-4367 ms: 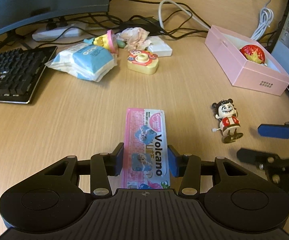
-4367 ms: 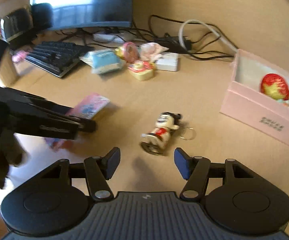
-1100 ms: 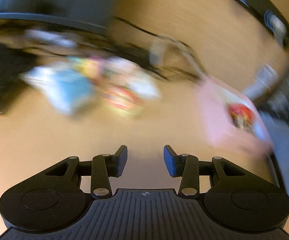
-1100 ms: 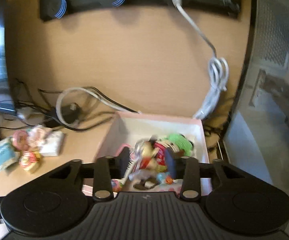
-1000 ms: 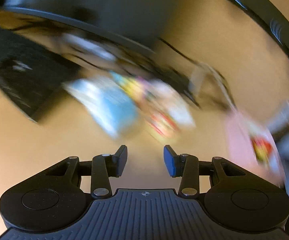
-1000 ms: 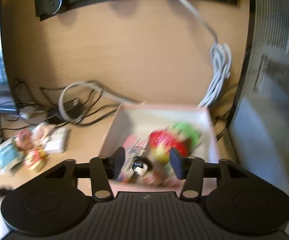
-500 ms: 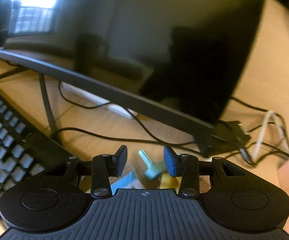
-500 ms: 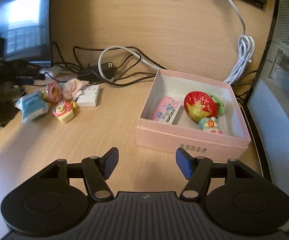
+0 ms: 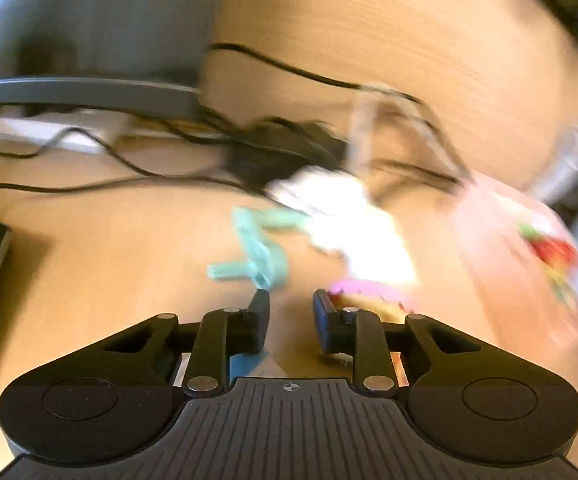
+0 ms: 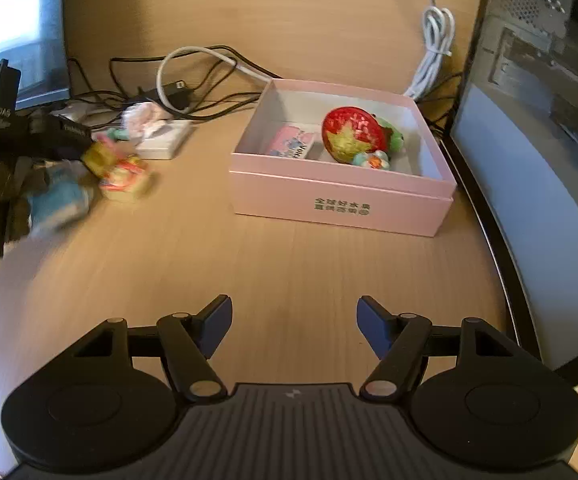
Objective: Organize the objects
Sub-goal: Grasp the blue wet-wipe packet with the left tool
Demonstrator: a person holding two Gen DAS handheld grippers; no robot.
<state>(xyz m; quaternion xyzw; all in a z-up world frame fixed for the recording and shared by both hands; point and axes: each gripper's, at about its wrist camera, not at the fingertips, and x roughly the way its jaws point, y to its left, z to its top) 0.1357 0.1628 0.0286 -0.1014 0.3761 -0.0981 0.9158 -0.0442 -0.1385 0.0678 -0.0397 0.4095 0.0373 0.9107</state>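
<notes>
Pink box (image 10: 341, 196) is sitting open ahead of the right claw (image 10: 293, 326), whose empty jaws are spreading; left claw (image 9: 291, 312) is closing on nothing.

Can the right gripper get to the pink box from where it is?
Probably yes. Only bare desk lies between the right gripper and the pink box, and its jaws are opening with nothing in them.

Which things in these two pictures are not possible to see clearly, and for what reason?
- Left wrist view: motion blur smears the teal toy, the white object and the pink box; details are lost.
- Left wrist view: the left hand-held gripper, jaws closing, shows only desk between them; any contact with the toys cannot be told.
- Right wrist view: the toy pile is blurred and partly behind the other gripper.
- Right wrist view: the red strawberry toy hides the box floor behind it.
</notes>
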